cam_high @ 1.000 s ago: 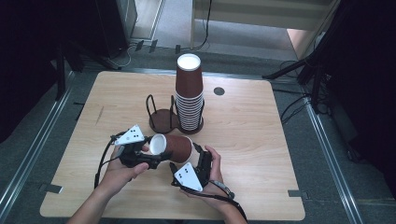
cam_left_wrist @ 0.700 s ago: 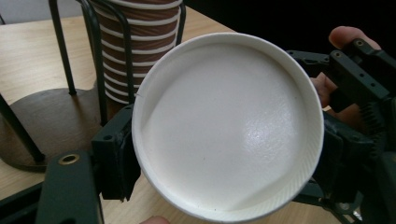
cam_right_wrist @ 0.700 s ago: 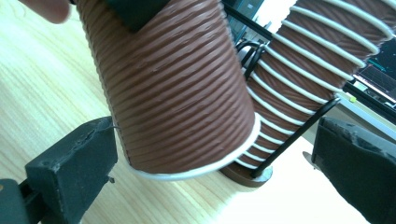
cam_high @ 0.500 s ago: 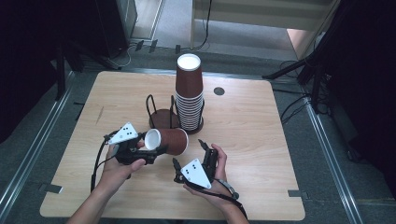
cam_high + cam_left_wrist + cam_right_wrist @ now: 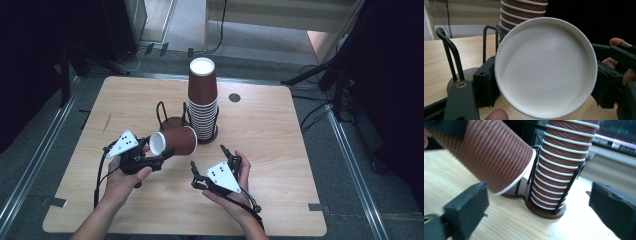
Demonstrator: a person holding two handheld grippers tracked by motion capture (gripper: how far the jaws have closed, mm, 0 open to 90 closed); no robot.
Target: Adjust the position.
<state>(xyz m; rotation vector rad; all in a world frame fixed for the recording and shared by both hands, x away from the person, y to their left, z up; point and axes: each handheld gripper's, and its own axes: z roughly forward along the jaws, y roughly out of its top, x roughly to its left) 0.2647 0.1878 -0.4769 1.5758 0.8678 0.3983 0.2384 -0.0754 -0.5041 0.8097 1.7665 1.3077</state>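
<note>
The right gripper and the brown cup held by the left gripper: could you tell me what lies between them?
Bare wooden table, in the high view; the right gripper sits apart from the cup.

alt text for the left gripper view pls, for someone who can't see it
A paper cup faces the camera end-on, showing a round white face, clamped from both sides by the left tool's black jaws. Behind it stand a stack of ribbed brown cups and a black wire holder on the wooden table.
</note>
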